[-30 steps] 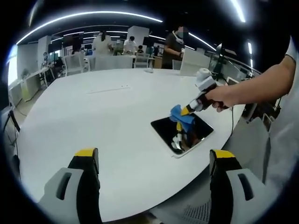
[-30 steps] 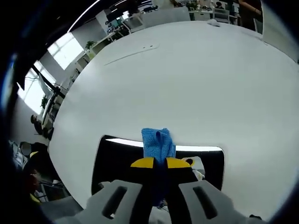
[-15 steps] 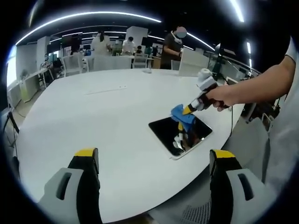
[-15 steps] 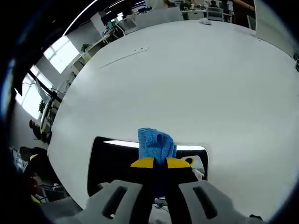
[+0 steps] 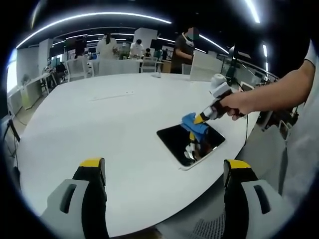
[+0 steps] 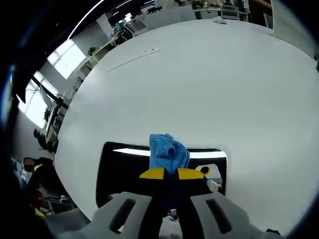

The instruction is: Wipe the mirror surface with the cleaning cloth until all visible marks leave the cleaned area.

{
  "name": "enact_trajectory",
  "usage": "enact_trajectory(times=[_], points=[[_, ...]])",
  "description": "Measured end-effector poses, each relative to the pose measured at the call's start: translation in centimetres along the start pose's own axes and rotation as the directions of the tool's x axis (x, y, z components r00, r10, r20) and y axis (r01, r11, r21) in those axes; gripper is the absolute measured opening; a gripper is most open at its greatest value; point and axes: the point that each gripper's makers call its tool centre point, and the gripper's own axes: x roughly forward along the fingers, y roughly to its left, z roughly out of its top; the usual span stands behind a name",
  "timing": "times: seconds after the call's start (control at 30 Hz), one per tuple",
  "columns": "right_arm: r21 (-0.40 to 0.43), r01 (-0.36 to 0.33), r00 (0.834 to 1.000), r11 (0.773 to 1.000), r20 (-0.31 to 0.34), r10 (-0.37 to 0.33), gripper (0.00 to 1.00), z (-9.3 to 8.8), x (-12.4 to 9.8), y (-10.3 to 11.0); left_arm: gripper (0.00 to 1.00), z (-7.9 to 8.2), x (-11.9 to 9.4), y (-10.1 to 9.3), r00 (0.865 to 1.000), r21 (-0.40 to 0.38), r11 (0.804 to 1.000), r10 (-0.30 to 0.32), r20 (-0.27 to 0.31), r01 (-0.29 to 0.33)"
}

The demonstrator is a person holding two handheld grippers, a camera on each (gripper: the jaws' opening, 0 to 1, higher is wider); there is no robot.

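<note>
A: What's on the table (image 5: pixel 99 124)?
B: A dark mirror (image 5: pixel 177 142) lying flat near its edge, reflecting the gripper above it.

A: And the cloth?
B: The blue cloth (image 6: pixel 168 155) is pinched between the jaws of the right gripper (image 6: pixel 170 174), pressed onto the mirror's far side.

A: The left gripper (image 5: pixel 162 169)?
B: Jaws spread wide, holding nothing, well short of the mirror.

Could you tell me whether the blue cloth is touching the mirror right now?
Touching. In the left gripper view the blue cloth, held by the right gripper, rests against the mirror with no gap, meeting its own reflection.
</note>
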Motion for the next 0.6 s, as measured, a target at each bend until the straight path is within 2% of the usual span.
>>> enact_trajectory(times=[0.6], points=[[0.024,-0.036,0.999,0.999,-0.001,0.036,0.01,-3.0,-1.6,0.8,0.99,-0.4,0.1,-0.6,1.000,0.015,1.000,-0.007,-0.008,0.007]])
